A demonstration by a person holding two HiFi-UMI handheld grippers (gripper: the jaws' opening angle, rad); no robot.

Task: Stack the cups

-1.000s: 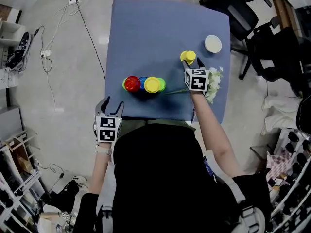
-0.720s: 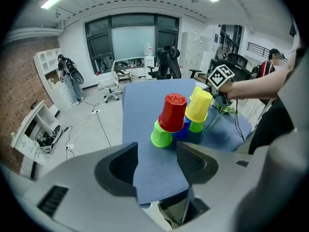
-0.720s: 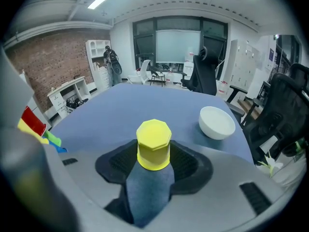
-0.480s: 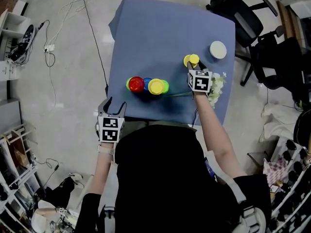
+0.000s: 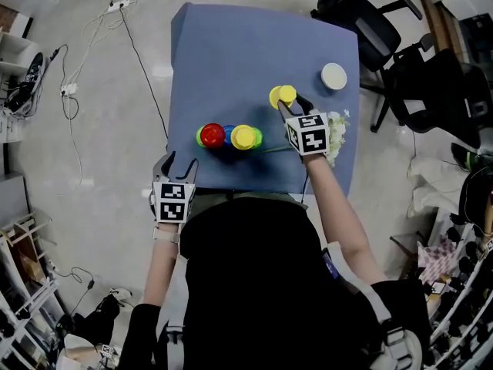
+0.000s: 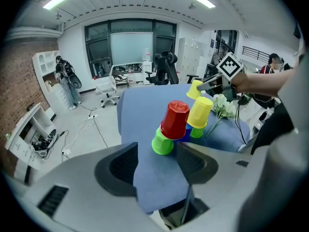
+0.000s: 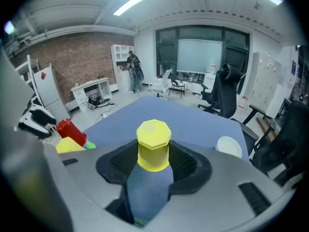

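An upturned yellow cup (image 5: 283,95) (image 7: 153,144) hangs above the blue table (image 5: 231,52), and my right gripper (image 5: 286,103) (image 7: 153,162) is shut on it; its jaws have just been closing round this cup. To the left stands a pile of upturned cups: a red cup (image 5: 211,134) (image 6: 175,120) and a second yellow cup (image 5: 243,136) (image 6: 199,111) rest on a green cup (image 6: 162,144) and a blue cup (image 6: 185,133). My left gripper (image 5: 174,163) (image 6: 157,163) is open and holds nothing, at the table's near edge, facing the pile.
A white cup (image 5: 333,75) (image 7: 228,146) sits near the table's far right corner. White flowers (image 5: 337,128) lie at the right edge beside my right hand. Office chairs (image 5: 370,21) stand right of the table; cables (image 5: 92,45) run over the floor at left.
My right gripper closed on the yellow cup, then lifted it off the table and carried it a little left. The left gripper stayed put.
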